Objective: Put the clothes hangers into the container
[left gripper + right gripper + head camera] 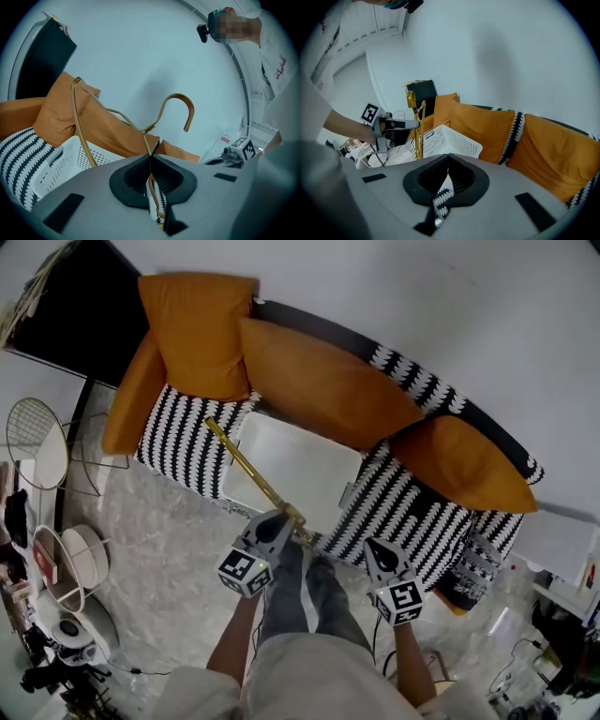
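We grip the clothes hanger [246,465] in the clenched left hand-held gripper [281,517], long axis pointing upper left along the container [323,479] edge; the farther right hand-held gripper [380,555] is closed, empty.

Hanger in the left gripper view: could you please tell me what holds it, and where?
The left hand-held gripper holds the hanger, jaws shut on its wire just below the hook's neck. The right hand-held gripper holds nothing.
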### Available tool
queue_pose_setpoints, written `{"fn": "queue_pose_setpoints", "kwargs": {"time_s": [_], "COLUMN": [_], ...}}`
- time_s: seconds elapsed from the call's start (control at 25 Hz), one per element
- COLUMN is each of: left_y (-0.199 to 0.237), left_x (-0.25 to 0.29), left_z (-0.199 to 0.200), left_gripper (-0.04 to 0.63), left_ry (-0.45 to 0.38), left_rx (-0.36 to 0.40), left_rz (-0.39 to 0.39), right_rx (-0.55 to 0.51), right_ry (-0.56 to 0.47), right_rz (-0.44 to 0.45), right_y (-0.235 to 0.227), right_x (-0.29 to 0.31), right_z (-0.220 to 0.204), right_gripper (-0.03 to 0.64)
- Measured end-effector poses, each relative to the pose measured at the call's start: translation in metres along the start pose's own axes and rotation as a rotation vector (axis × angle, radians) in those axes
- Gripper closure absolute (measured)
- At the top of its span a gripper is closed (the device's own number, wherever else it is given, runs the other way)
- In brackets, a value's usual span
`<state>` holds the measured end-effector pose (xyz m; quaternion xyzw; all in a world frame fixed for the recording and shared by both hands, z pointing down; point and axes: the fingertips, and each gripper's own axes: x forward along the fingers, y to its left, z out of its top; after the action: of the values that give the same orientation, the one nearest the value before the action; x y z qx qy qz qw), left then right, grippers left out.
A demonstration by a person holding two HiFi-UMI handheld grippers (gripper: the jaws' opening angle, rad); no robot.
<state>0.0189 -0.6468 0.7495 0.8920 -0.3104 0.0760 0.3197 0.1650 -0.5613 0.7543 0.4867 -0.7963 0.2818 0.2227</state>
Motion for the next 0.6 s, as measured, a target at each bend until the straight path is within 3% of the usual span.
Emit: {"fn": "queue_pose_setpoints", "kwargs": {"time_s": [0.6], "left_y": [0.069], "left_x": [0.07], "left_z": [-0.045], "left_gripper": [0.557], "left_ry": [0.099], "left_rx": [-0.081], "left_rz": [0.052], "right_rx": [0.001], "right_ry": [0.047], "right_rz": [-0.002], "right_y": [-0.013], "right_x": [-0.005], "right_z": [-0.016], "right_gripper": [0.588]}}
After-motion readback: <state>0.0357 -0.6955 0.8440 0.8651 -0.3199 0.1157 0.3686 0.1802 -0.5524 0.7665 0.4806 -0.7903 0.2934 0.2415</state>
